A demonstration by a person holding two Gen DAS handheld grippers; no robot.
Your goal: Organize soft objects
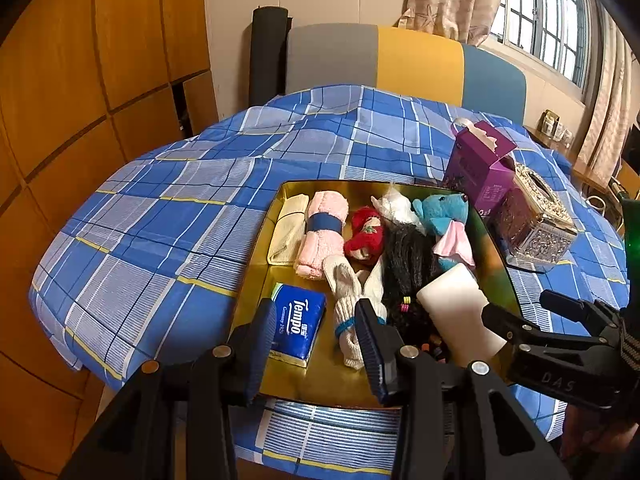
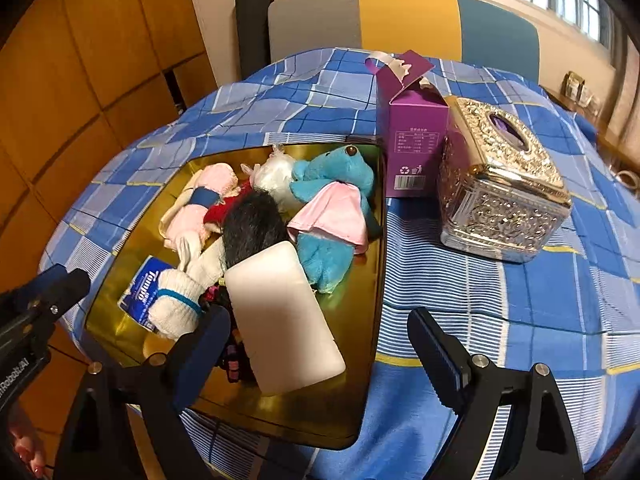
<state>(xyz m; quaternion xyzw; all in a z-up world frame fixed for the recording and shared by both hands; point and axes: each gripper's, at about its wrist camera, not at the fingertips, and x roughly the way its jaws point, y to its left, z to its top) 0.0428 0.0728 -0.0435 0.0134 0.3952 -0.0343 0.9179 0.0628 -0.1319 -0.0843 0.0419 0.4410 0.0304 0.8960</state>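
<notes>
Right tool [image 2: 318, 354] wide open, empty

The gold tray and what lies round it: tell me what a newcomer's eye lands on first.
The gold tray on the blue checked cloth stands out, heaped with soft things: a blue plush toy at its far right, a white sponge block near the front, and a pink rolled towel at the far left. Just right of the tray stand a purple carton and an ornate silver tissue box.
</notes>
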